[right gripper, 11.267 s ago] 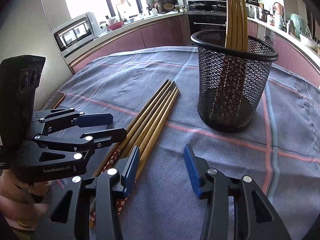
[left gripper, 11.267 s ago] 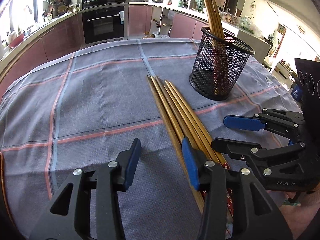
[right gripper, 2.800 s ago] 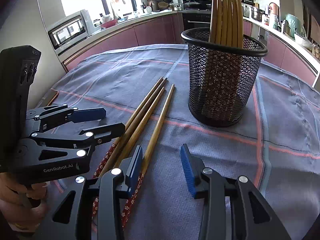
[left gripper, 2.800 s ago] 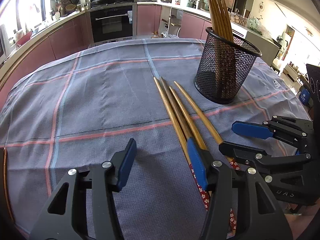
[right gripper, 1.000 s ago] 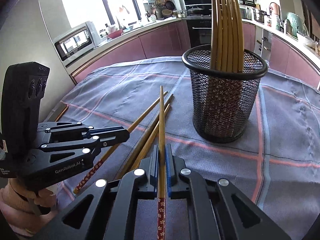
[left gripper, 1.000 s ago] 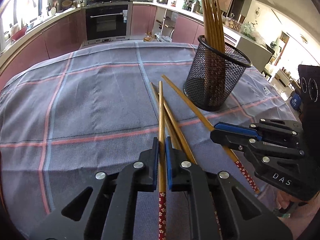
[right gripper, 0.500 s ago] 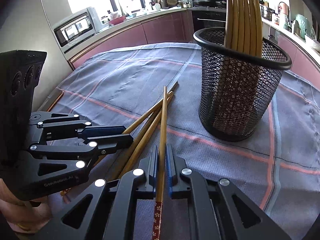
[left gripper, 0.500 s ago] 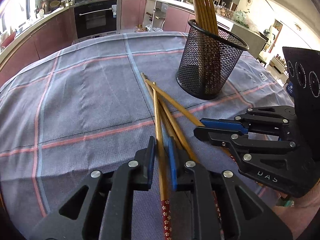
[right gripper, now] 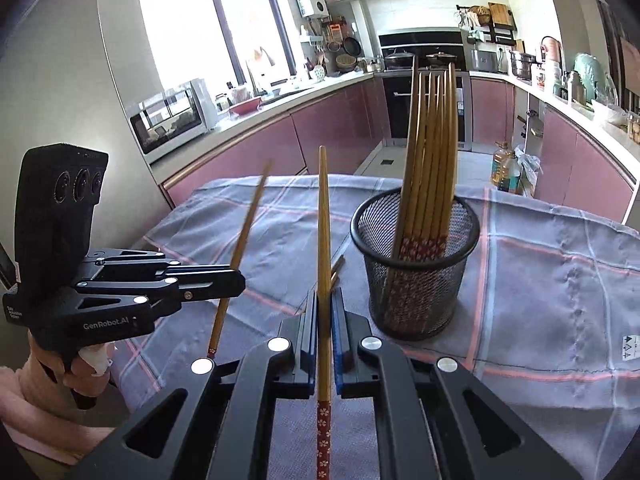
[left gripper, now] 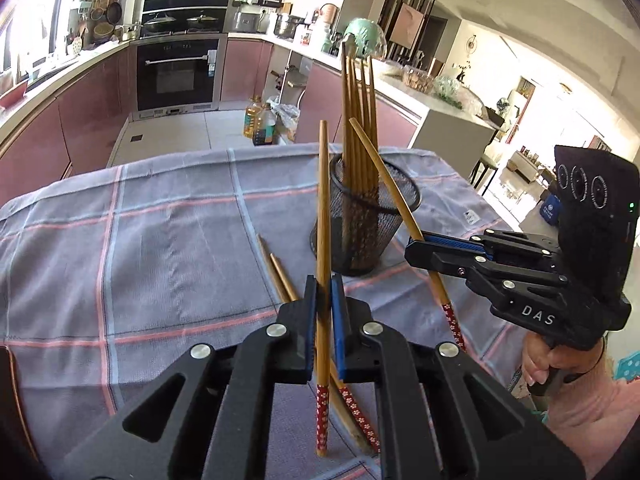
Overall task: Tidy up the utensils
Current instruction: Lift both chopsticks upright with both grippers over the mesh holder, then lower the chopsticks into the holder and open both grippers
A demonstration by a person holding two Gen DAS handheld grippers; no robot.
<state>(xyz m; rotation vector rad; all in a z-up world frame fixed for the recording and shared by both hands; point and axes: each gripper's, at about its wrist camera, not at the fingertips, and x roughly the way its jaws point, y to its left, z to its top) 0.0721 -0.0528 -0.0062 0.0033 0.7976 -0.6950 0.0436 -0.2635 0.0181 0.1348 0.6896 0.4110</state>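
Observation:
My left gripper [left gripper: 323,292] is shut on a wooden chopstick [left gripper: 323,208] with a red flowered end, held well above the table and pointing up. My right gripper [right gripper: 324,304] is shut on another chopstick [right gripper: 323,220] the same way. Each gripper shows in the other's view, the right one [left gripper: 416,246] with its chopstick [left gripper: 384,176] and the left one [right gripper: 236,278] with its chopstick [right gripper: 244,232]. A black mesh holder [left gripper: 362,232] stands on the table with several chopsticks upright in it; it also shows in the right wrist view [right gripper: 416,280]. Two chopsticks [left gripper: 280,276] lie on the cloth beside it.
The table is covered with a grey-blue checked cloth [left gripper: 160,240]. A white tag [right gripper: 630,346] lies on the cloth at the right. Kitchen cabinets and an oven [left gripper: 176,76] stand beyond the far edge.
Both grippers have lifted their chopsticks off the cloth and tilted them upward. Both views have risen above the holder. Two chopsticks stay on the table.

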